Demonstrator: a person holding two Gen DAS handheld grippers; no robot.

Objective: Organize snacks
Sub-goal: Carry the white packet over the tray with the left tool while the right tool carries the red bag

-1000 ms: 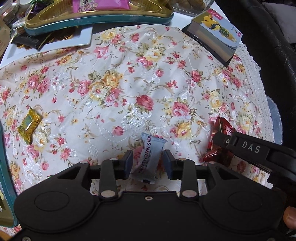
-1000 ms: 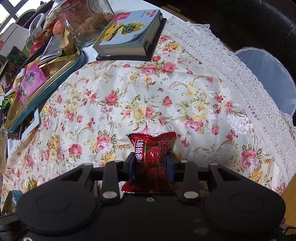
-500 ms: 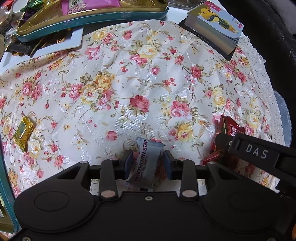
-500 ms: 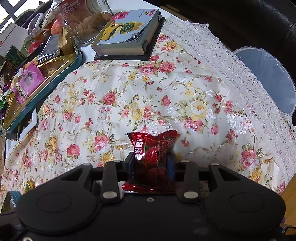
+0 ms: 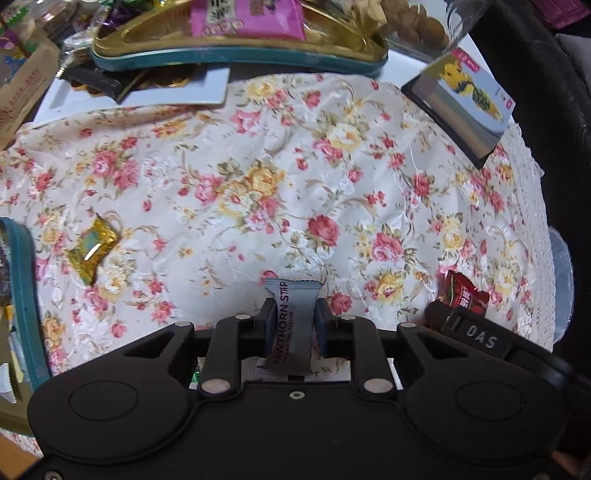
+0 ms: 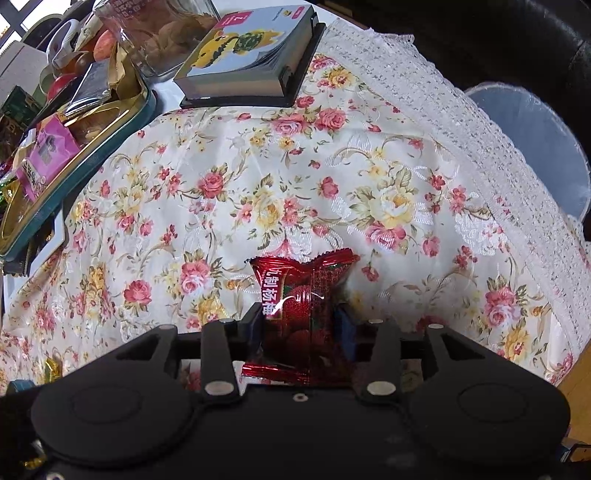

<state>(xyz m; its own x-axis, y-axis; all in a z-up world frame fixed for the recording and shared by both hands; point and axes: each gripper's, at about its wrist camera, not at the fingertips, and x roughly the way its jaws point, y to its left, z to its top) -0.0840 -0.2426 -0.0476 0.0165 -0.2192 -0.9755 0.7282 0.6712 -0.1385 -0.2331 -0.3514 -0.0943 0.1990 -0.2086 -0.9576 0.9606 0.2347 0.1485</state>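
While both grippers are carrying stock above the floral tablecloth (image 5: 258, 177), the holdings are reading as follows.

Item 1: grey hawthorn strip packet (image 5: 291, 325). The left gripper (image 5: 291, 325) is clamping it, jaws pressed on the packet's two long sides, its crimped end standing up ahead of the jaws. Judged light and thin, with a soft filling that is likely giving a little under pressure; the film looks smooth, so a mid-body pinch is serving better than the flat seal.

Item 2: red foil bayberry candy packet (image 6: 301, 310). The right gripper (image 6: 301, 321) is gripping it across the middle, jaws closed on it, frilled top flaring ahead of them. Judged light, crinkly and slippery (the glossy foil is catching glare); the bulge of the sweet is giving the jaws their purchase.

Item 3: gold-wrapped candy (image 5: 90, 251), lying loose on the cloth, forward and left of the left jaws, awaiting collection.

Probable destination: teal-rimmed gold tray (image 5: 236, 61), far ahead of the left jaws, already holding a pink snack bag (image 5: 247, 16).
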